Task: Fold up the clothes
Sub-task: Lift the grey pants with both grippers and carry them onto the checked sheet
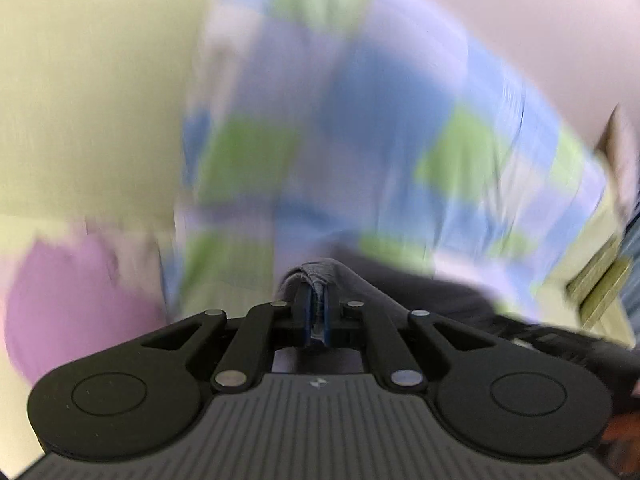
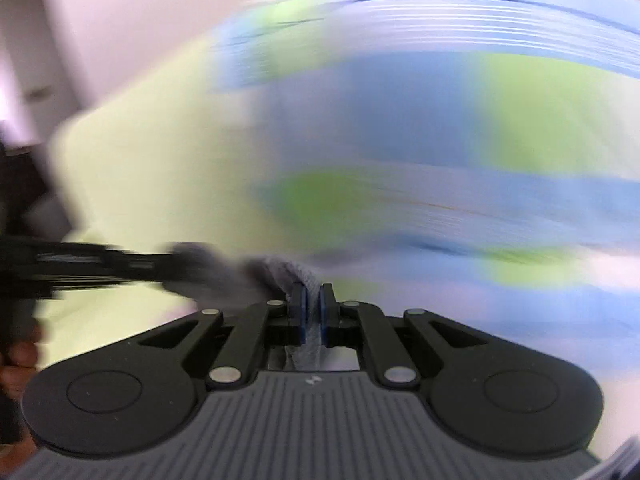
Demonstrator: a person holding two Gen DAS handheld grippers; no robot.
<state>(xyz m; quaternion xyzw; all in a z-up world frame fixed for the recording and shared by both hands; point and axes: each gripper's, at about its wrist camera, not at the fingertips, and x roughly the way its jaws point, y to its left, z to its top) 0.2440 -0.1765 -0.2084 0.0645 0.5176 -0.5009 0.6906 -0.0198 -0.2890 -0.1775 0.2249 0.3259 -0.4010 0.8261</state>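
A: Nearest us, the left gripper (image 1: 316,312) is clenched on a fold of the grey garment (image 1: 384,280), which trails off toward four o'clock.

B: We see the same on the right gripper (image 2: 314,312): its jaws pinch the grey cloth, which runs toward nine o'clock, where the left gripper shows as a dark blur.

A: Beyond it, at twelve o'clock, lies the checked blue and green bedcover (image 1: 360,120), badly smeared. At eight o'clock we make out a purple cloth (image 1: 72,300)

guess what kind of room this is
Probably a bedroom, though the blur leaves doubt: a wide soft surface under a blue, green and white checked bedspread, a pale yellow-green sheet beside it, and a purple cloth lying at its edge.
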